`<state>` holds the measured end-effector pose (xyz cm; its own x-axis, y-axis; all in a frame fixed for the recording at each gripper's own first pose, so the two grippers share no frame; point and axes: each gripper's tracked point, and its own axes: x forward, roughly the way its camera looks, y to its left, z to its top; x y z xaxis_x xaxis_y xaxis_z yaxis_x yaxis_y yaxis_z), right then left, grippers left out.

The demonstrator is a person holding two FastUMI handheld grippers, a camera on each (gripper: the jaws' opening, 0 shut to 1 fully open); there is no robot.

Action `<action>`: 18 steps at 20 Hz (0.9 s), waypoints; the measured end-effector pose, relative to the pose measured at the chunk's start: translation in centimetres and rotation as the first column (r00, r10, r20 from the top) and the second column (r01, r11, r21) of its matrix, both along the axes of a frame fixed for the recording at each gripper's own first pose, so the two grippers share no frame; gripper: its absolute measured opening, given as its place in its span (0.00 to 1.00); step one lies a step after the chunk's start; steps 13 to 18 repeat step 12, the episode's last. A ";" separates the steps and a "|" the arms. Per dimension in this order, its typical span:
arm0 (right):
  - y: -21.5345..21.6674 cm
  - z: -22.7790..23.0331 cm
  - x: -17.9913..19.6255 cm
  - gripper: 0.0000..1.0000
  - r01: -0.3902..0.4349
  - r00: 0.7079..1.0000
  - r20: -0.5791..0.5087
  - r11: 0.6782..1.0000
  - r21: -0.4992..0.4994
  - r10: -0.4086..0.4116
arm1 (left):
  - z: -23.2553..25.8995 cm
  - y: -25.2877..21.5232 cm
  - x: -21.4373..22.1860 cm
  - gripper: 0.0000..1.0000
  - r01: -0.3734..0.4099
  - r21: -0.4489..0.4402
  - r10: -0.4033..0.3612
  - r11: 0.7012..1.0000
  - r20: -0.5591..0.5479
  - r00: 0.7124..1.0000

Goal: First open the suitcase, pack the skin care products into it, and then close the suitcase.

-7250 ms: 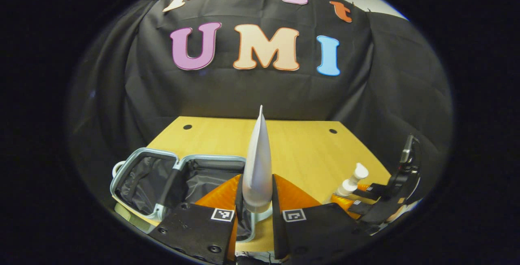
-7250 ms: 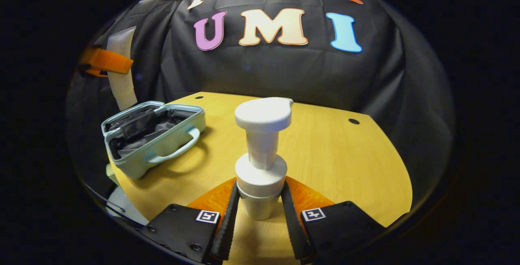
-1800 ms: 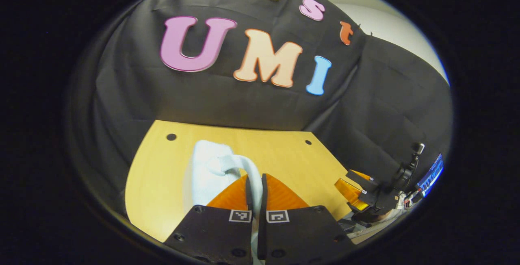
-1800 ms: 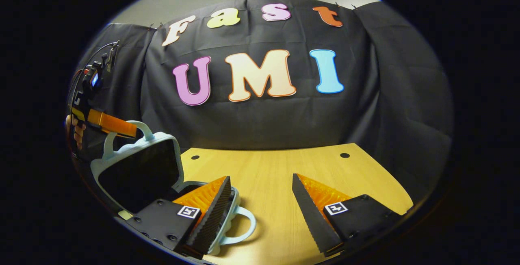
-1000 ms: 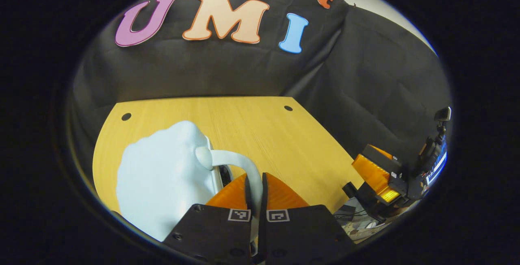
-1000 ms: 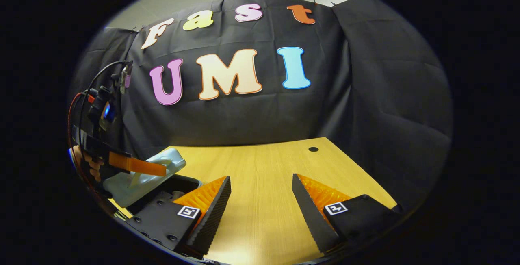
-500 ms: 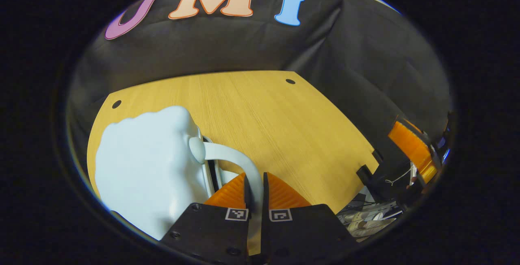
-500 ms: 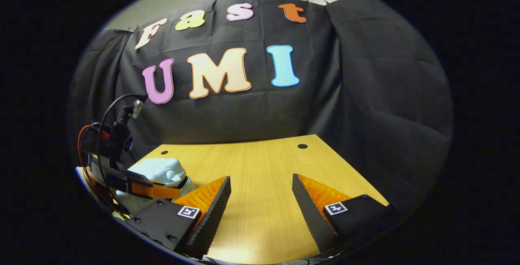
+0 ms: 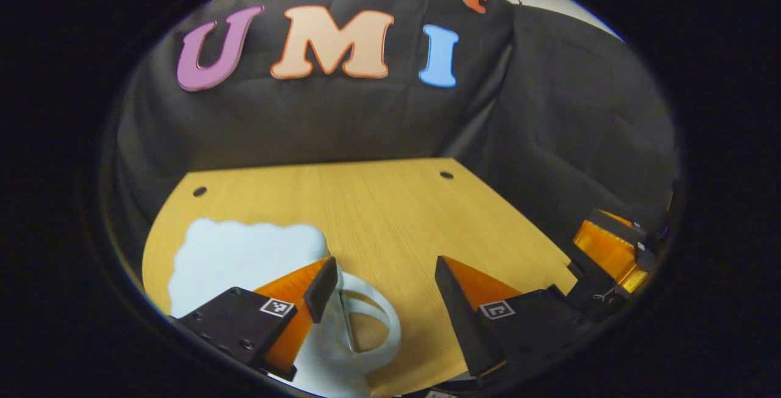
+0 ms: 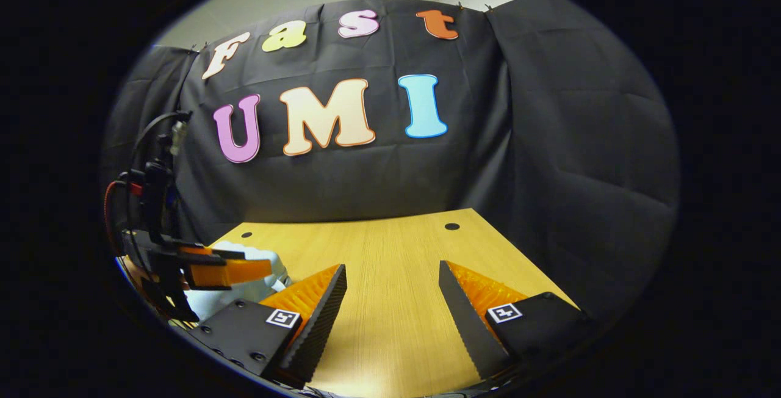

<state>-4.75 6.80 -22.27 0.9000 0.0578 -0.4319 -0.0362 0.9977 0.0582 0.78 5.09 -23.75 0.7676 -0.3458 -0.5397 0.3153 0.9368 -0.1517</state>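
Left tongs (image 9: 383, 276) now off suitcase handle (image 9: 377, 325).

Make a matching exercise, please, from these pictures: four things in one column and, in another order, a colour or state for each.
Things:
1. suitcase
2. left gripper
3. table
4. suitcase handle

States:
a. light wood, with small dark holes
b. pale blue, lid down
c. open, fingers apart
d. a white loop lying free between two fingers

Pairs: 1-b, 2-c, 3-a, 4-d
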 end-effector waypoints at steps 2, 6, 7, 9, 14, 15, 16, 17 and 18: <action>0.7 1.9 1.0 0.94 -0.005 0.999 0.048 1.000 0.008 0.005 | 4.1 1.1 1.0 0.96 -0.034 0.025 0.031 0.999 0.138 0.990; 3.9 6.7 3.3 0.97 -0.050 0.986 0.159 0.997 0.061 0.040 | 10.2 3.0 2.0 0.96 -0.098 0.062 0.075 0.993 0.304 0.950; 4.8 7.9 3.7 0.97 -0.070 0.980 0.189 0.995 0.071 0.055 | 10.9 2.9 2.2 0.95 -0.092 0.060 0.069 0.994 0.314 0.947; 6.4 10.7 4.6 0.97 -0.102 0.962 0.261 0.993 0.063 0.082 | 12.1 2.6 2.5 0.95 -0.079 0.059 0.056 0.995 0.328 0.943; 8.1 13.3 4.9 0.94 -0.135 0.935 0.334 0.991 0.020 0.120 | 13.7 2.9 3.1 0.95 -0.085 0.048 0.063 0.995 0.352 0.934; 8.1 13.3 4.9 0.94 -0.135 0.935 0.334 0.991 0.020 0.120 | 13.7 2.9 3.1 0.95 -0.085 0.048 0.063 0.995 0.352 0.934; 8.1 13.3 4.9 0.94 -0.135 0.935 0.334 0.991 0.020 0.120 | 13.7 2.9 3.1 0.95 -0.085 0.048 0.063 0.995 0.352 0.934; 8.1 13.3 4.9 0.94 -0.135 0.935 0.334 0.991 0.020 0.120 | 13.7 2.9 3.1 0.95 -0.085 0.048 0.063 0.995 0.352 0.934; 8.1 13.3 4.9 0.94 -0.135 0.935 0.334 0.991 0.020 0.120 | 13.7 2.9 3.1 0.95 -0.085 0.048 0.063 0.995 0.352 0.934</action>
